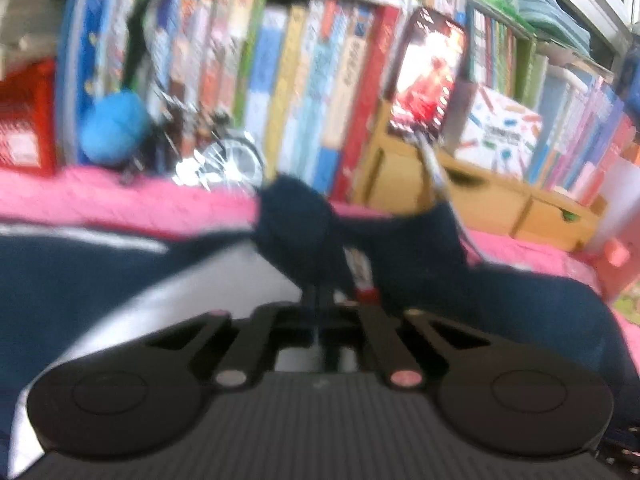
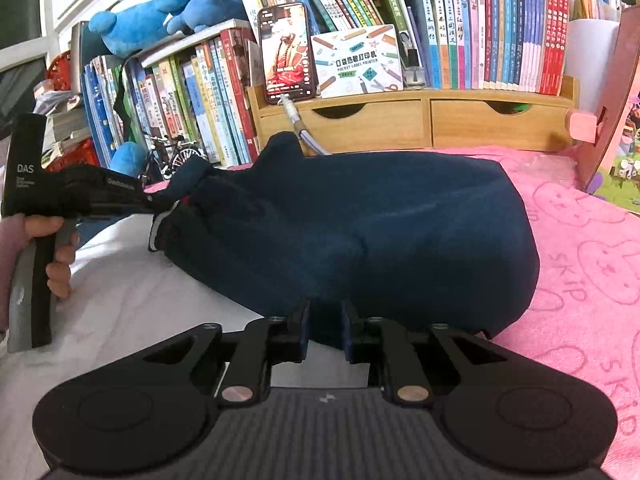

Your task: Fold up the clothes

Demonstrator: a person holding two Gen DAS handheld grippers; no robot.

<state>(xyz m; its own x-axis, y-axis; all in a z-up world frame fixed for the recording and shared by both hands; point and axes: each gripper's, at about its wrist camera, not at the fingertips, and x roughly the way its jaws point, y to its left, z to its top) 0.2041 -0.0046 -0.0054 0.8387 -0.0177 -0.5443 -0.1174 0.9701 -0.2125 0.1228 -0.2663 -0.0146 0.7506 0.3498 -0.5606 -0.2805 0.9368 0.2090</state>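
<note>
the right gripper sits nearest, its fingers a little apart with the near hem of the navy garment between them; whether the pads truly press the cloth is hard to judge, so a lift from here could slide off and drop that edge. the garment lies bunched, partly on a white sheet and partly on the pink towel that covers the table. at its far left end the left gripper, held by a hand, has its fingers pinched together on the collar area, where a red-and-white label shows in the blurred left wrist view. if the two ends are pulled unevenly the fold will skew, and the loose sheet may drag along. beyond, a phone with its cable leans on a wooden drawer shelf; a swung sleeve could snag that cable or tip the small model bicycle.
</note>
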